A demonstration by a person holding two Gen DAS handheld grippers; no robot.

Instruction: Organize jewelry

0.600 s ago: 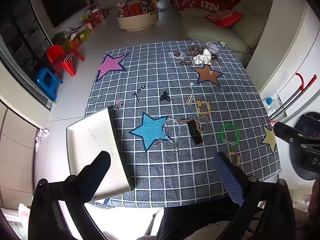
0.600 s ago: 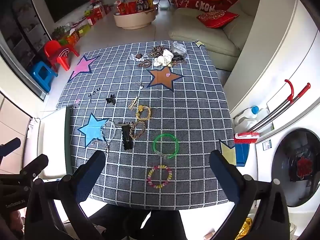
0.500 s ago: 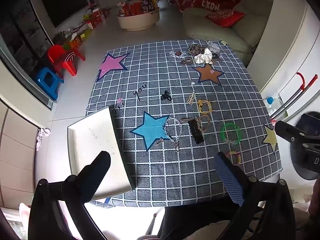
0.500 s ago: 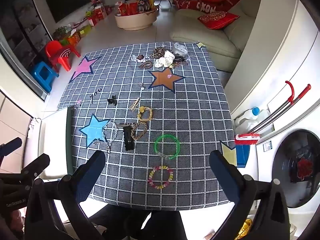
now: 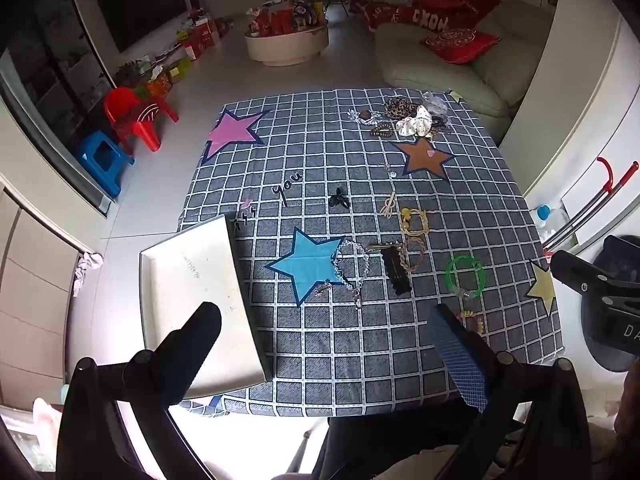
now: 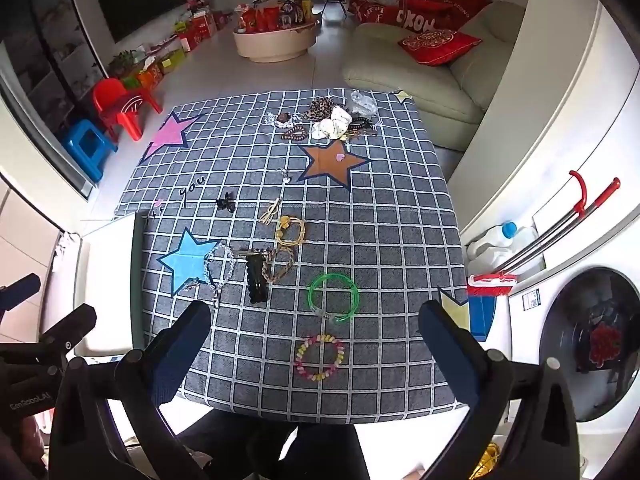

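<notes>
Left gripper (image 5: 324,332): I see its jaws spread wide with nothing between them, hanging above the table's near edge.
Right gripper (image 6: 314,330): also spread wide and empty, above the near edge, further towards the right side.
Bead bracelet (image 6: 319,357): pastel beads, lying flat near the near edge, framed between my right fingers but well below them.
Green bangle (image 6: 333,297): just beyond the bead bracelet.
Black hair clip (image 6: 256,279): mid-table, touching a braided brown bracelet (image 6: 280,266).
Clear bead chain (image 6: 218,270): draped over the blue star's right points.
Yellow cord bracelet (image 6: 291,231): just beyond the braided one.
Far pile (image 6: 332,122): scrunchies and beads heaped near the far right corner.
White tray (image 5: 196,276): at the table's near left corner, overhanging the left edge, nothing in it.
Checked cloth (image 6: 380,220): covers the table.
</notes>
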